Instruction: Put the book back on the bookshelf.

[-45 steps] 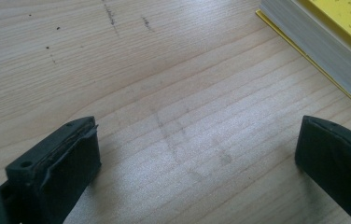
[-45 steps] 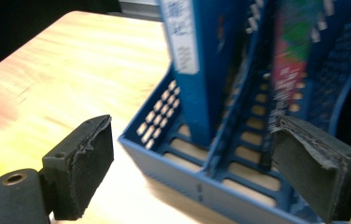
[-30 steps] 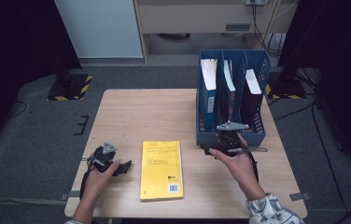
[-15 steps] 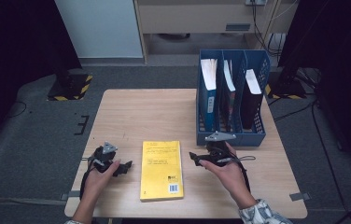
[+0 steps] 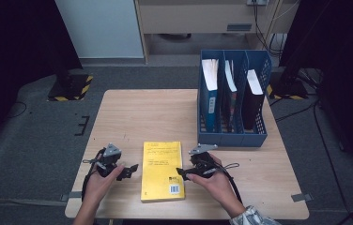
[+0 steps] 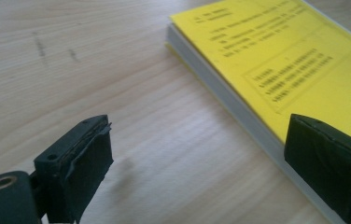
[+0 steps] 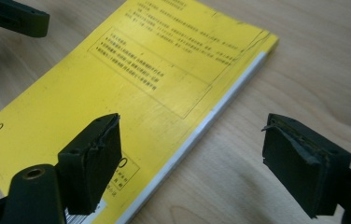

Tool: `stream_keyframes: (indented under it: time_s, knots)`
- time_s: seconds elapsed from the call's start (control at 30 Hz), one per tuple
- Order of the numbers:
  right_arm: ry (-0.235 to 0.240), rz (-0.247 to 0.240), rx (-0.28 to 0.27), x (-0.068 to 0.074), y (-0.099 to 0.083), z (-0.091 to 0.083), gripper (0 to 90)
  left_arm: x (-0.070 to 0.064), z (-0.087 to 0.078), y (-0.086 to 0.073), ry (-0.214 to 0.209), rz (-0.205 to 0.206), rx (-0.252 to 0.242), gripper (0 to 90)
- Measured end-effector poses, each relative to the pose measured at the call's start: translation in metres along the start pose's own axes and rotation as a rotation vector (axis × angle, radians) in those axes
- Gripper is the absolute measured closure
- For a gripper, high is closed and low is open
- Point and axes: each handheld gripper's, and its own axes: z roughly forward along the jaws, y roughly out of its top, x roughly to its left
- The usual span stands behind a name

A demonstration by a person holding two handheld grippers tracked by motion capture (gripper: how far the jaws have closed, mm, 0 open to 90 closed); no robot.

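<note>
Both hand-held grippers, left (image 5: 128, 169) and right (image 5: 182, 171), gape beside yellow book (image 5: 161, 170) on wooden table (image 5: 137, 117); grey floor (image 5: 34, 126).

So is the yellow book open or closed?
Closed. The yellow book lies flat on the table, cover up, its pages stacked together along the edge.

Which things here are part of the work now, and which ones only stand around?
In the work:
- yellow book, flat on the table
- left gripper, open beside the book's edge
- right gripper, open over the book's other edge

Standing by:
- blue file rack
- three books upright in the rack
</note>
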Motion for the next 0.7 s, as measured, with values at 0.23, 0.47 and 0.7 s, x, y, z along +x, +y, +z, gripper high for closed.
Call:
stream_keyframes:
  time_s: [0.23, 0.47, 0.7]
  knots:
    - [0.035, -0.013, 0.04, 0.008, -0.006, 0.011, 20.1, -0.017, 0.004, -0.003, -0.027, 0.044, 0.044, 11.2]
    - [0.054, -0.032, 0.082, 0.016, -0.01, 0.02, 17.2, -0.026, 0.012, -0.002, -0.074, 0.065, 0.082, 24.2]
    - [0.07, -0.009, 0.094, 0.017, -0.013, 0.027, 16.1, -0.026, 0.017, -0.002, -0.141, 0.033, 0.086, 34.8]
